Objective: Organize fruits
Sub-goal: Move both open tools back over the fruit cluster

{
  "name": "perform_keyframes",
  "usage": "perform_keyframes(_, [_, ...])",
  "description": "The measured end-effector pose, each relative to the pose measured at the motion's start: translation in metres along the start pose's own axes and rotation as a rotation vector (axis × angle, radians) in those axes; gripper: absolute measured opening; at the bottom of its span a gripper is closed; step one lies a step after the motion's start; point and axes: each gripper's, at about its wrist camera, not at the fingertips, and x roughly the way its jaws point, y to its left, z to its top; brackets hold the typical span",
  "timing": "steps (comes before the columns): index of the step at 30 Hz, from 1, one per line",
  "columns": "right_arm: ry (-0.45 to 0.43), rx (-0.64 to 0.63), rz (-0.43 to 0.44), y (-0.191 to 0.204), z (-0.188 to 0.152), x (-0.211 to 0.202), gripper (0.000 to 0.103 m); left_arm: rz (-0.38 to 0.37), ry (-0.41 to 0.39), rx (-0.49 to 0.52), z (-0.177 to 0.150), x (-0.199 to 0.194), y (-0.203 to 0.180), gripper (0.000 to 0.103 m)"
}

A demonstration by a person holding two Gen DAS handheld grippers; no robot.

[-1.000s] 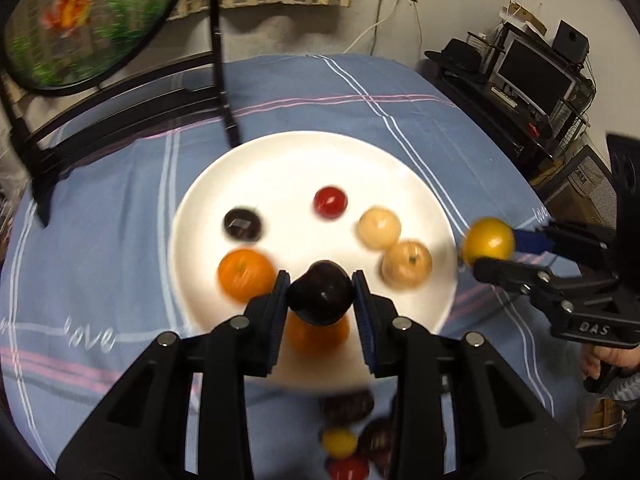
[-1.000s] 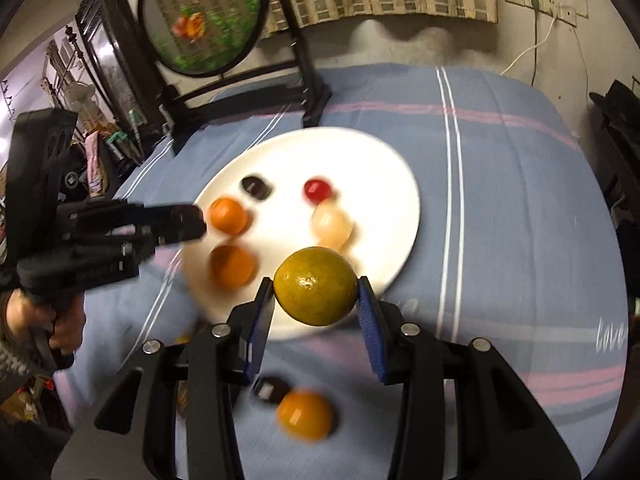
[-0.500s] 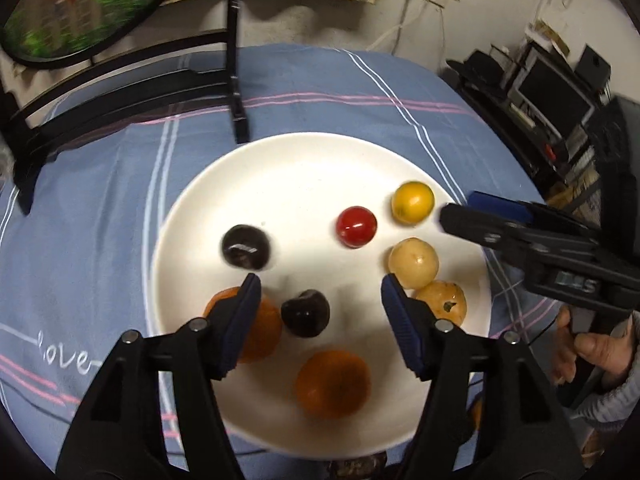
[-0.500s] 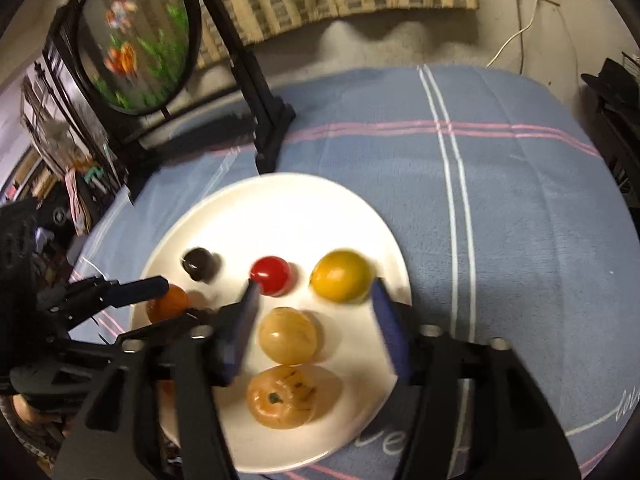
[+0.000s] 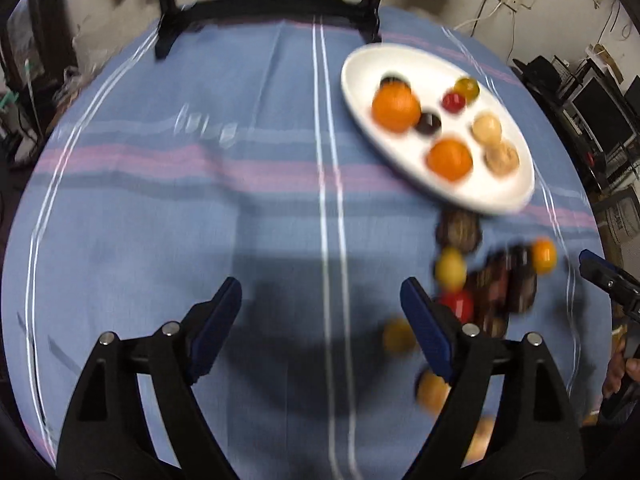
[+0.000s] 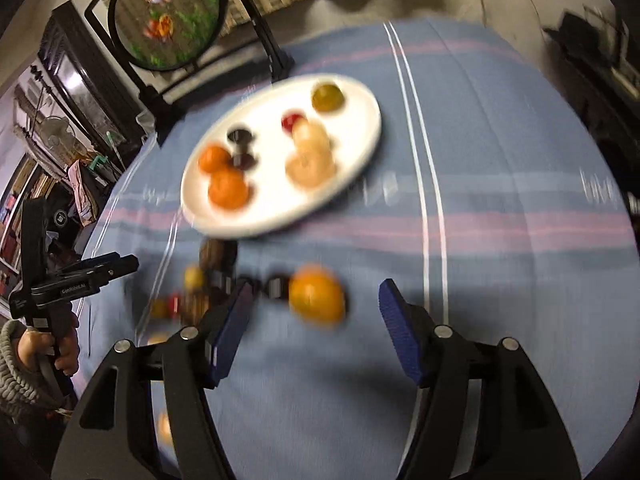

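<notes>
Left gripper (image 5: 321,300): jaws have just been opening and stand wide apart, nothing between them but bare blue striped tablecloth (image 5: 168,208). Right gripper (image 6: 316,300): jaws have also just been opening, now about half spread, gripping nothing; a large round orange fruit (image 6: 317,295) lies on the cloth beyond the gap, nearer the left-hand pad, not touching either.

White oval plate (image 6: 362,148) lies well beyond both grippers and carries eight fruits: two orange, two dark, one red, one yellow-green, two pale tan.

Near side of the plate: a blurred cluster of loose small fruits (image 5: 476,280), dark, yellow, red and orange, on the cloth.

Right wrist view alone shows the round framed picture on a black stand (image 6: 170,20), beyond the plate, and a hand (image 6: 60,350) gripping the left tool's handle.
</notes>
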Motion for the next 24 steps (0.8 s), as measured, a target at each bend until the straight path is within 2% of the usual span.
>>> perform_keyframes(4, [-0.02,0.002,-0.029,0.001,-0.008,-0.018,0.067,0.003,0.011,0.052,-0.027,-0.005,-0.011,0.084])
perform_keyframes(10, [-0.043,-0.059,-0.061,0.015,-0.014,-0.037,0.067,0.03,-0.019,0.16,-0.024,0.003,-0.039,0.087])
perform_keyframes(15, [-0.049,-0.046,-0.091,0.013,-0.018,-0.046,0.067,0.048,0.012,0.187,-0.024,0.023,-0.04,0.089])
perform_keyframes(24, [-0.055,-0.029,-0.104,0.011,-0.021,-0.049,0.067,0.047,-0.03,0.108,-0.025,0.006,-0.008,0.09])
